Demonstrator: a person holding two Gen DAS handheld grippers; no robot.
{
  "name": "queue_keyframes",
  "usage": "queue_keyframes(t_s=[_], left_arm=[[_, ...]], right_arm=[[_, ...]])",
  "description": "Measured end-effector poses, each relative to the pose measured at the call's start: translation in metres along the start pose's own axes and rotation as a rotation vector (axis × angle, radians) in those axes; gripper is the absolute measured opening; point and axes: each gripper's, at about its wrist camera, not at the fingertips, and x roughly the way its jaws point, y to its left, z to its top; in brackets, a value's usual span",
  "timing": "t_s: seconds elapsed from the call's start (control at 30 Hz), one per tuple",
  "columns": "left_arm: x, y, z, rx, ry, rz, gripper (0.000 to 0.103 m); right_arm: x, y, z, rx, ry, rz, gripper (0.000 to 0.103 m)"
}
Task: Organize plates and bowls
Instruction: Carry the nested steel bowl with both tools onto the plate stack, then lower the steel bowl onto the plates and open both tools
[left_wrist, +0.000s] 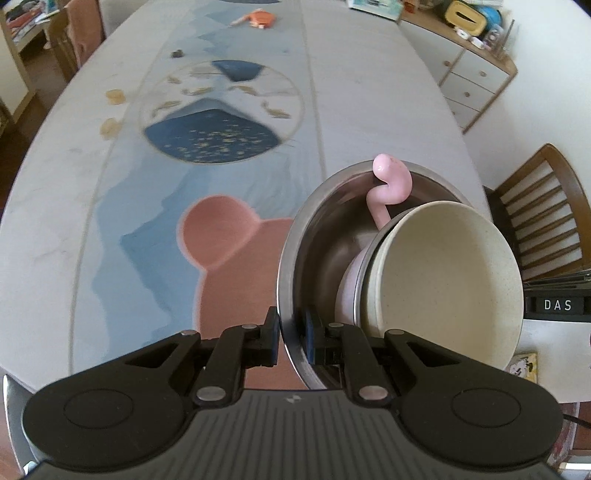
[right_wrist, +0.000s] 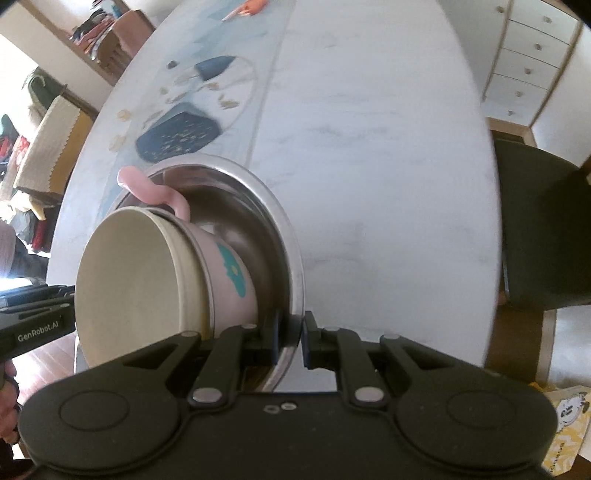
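Left wrist view.
- Item: steel bowl (left_wrist: 314, 236), carried tilted above the bench (left_wrist: 369, 110), nested stack inside.
- Contents: cream bowl (left_wrist: 447, 280) seated in a pink cup (left_wrist: 349, 291) with a curled pink handle (left_wrist: 389, 181) that reaches to the steel rim.
- My left gripper (left_wrist: 291, 338): nearly closed, pinching the steel bowl's near rim, one pad outside the wall, one inside.
- Handling note, my judgement: both grips share one rim, so I should move the two hands together and level the bowl before travel; tilted like this, the inner stack could slide out.

Right wrist view.
- Item: same steel bowl (right_wrist: 280, 229), over the pale side of the bench (right_wrist: 369, 147).
- Contents: cream bowl (right_wrist: 129, 280) leaning toward the left hand's side, pink cup (right_wrist: 229, 269) with a teal print beneath it.
- My right gripper (right_wrist: 290, 341): nearly closed, clamped on the rim, one pad on either side of the wall.
- Handling note: I should set the base down flat before letting go of either rim.
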Motion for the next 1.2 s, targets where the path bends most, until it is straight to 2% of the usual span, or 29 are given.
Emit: queue_keyframes(t_s=[0.43,0.87,1.07,1.2], left_arm=[[0.001,0.053,-0.015,-0.026,0.041,0.047,0.012],[0.019,0.059,-0.021,0.013,0.094,0.034,0.013],[0.019,0.062,-0.018,0.027,0.086,0.015,0.013],[0.02,0.067,-0.014,0.017,0.088,-0.005,0.013]], right_arm=[[0.037,0.045,0.001,-0.015,0.056,0.04,0.012],[0.057,0.038,-0.005,0.04,0.086,0.034,0.013],[0.055,0.039,-0.006,0.047,0.073,0.03,0.013],[0.051,0.038,-0.006,0.055,0.061,0.013,0.023]])
